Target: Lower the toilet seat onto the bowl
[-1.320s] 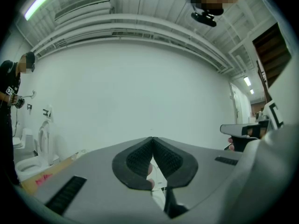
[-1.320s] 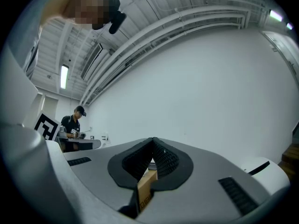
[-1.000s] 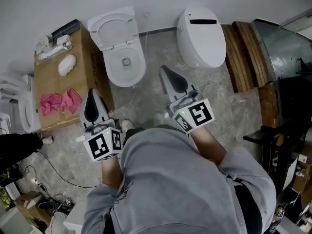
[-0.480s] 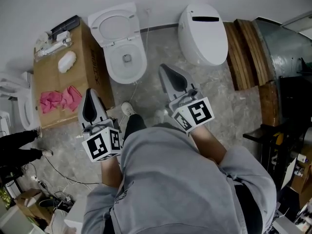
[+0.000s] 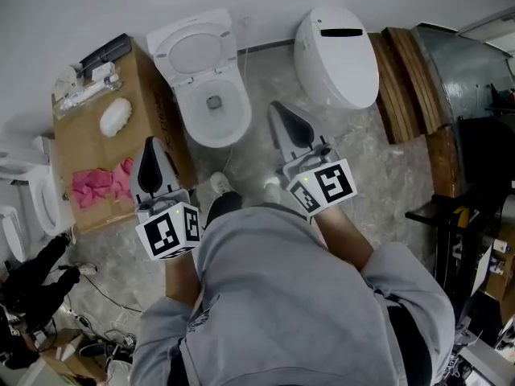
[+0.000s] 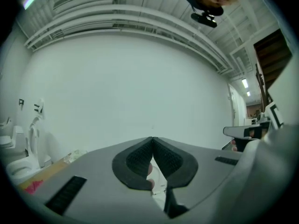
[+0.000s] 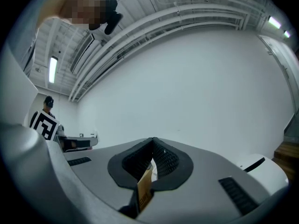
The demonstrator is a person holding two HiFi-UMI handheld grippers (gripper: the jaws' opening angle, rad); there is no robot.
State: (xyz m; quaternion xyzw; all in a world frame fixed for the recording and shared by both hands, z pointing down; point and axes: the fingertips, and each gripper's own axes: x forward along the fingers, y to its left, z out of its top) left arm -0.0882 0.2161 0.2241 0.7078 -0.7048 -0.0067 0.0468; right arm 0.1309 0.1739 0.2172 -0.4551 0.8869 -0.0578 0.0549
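one cardboard box (image 5: 84, 139) beside the open toilet (image 5: 211, 131) bears unreadable side print.

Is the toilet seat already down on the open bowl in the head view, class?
No, the toilet seat stands raised behind the bowl, leaving it uncovered.

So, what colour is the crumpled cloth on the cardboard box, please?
Pink cloth, clearest in the head view.
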